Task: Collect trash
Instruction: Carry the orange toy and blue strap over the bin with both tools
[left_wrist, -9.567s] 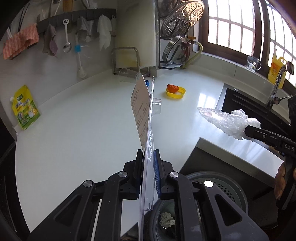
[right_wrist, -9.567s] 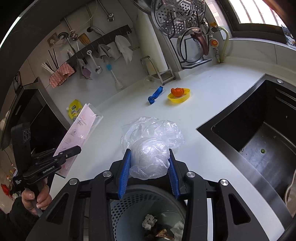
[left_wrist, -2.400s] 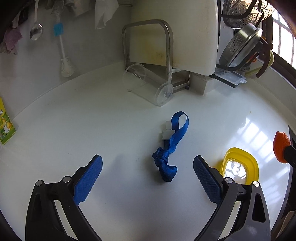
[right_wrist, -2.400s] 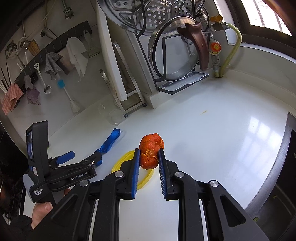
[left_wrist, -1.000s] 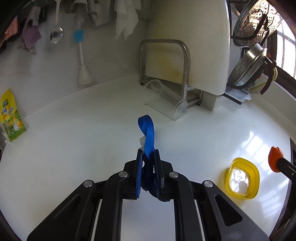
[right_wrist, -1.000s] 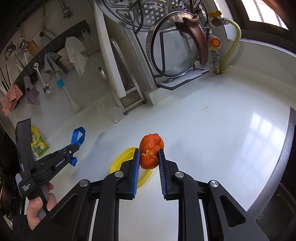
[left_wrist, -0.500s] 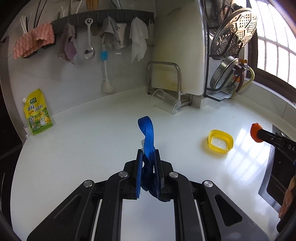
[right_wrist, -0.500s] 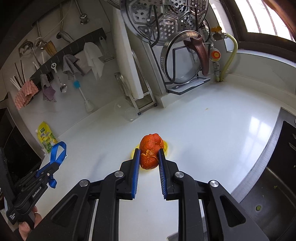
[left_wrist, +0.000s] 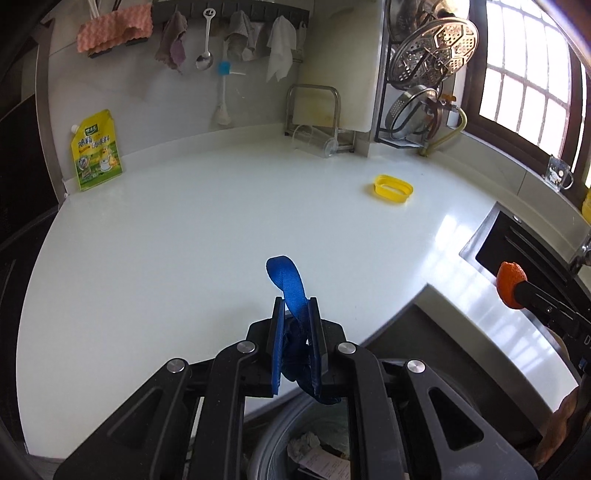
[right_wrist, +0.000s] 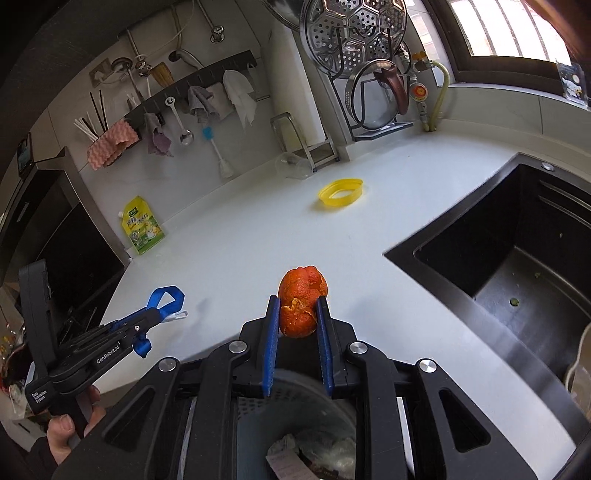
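Trash in two pieces, both clear of the white worktop: knotted blue webbing strap pinched between the fingers of the left gripper, loop standing up past the tips, tail dangling below; crumpled orange citrus peel pinched between the fingers of the right gripper. Both held out over the worktop's near edge, above a round grey perforated bin. Inside the bin: crumpled tissue, a printed paper slip with text too small to read, some clear plastic film. Left on the worktop, well apart from both grippers: an empty yellow oval plastic lid; farther back, a clear plastic cup lying on its side against a metal rack. Black sink basin at the right, a few green scraps on its floor. Yellow-green spouted pouch propped against the wall, printed with Chinese characters, not legible. "GenRobot.AI" printed in white along the left gripper's body; "Data Acquisition System" on its handle.
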